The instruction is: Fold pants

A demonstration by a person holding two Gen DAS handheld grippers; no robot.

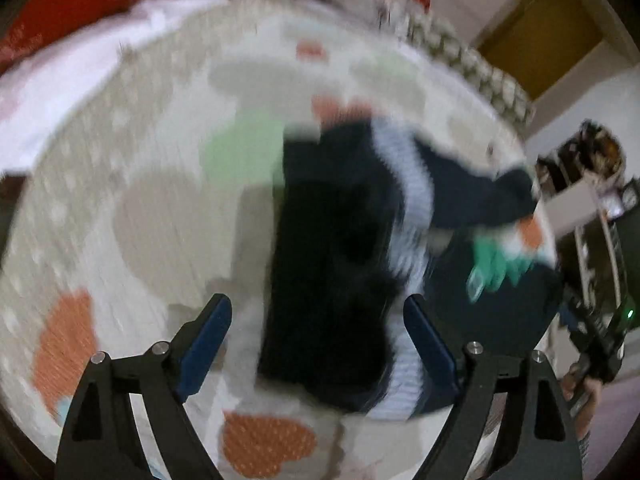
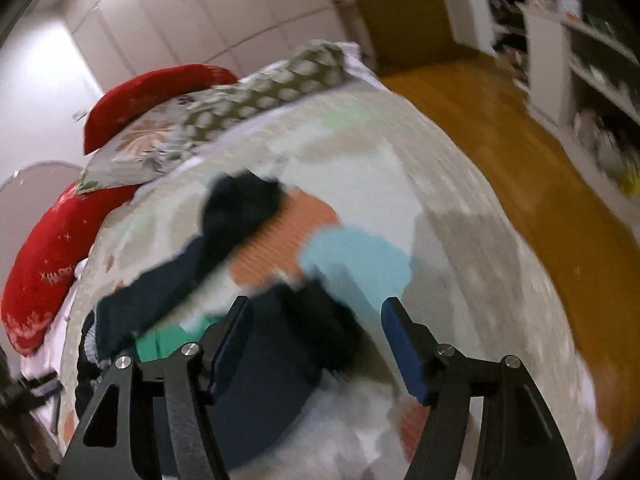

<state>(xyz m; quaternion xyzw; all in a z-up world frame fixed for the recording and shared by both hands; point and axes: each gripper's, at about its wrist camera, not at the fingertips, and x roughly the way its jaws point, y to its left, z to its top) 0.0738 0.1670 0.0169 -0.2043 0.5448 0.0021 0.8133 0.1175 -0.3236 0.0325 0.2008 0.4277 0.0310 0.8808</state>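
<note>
The dark navy pants with a white ribbed side stripe (image 1: pixel 340 248) lie crumpled on the pale patterned bedspread with orange, green and blue patches (image 1: pixel 132 208), bunched at centre with one leg trailing toward three o'clock; motion blur softens their folds. The left gripper (image 1: pixel 318 340) stands wide open above them, pads clear of the cloth. The right gripper (image 2: pixel 316 344) is likewise spread, holding nothing, over the navy fabric at seven o'clock.

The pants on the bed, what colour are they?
Dark navy pants with a white side stripe, clearest in the left wrist view.
</note>
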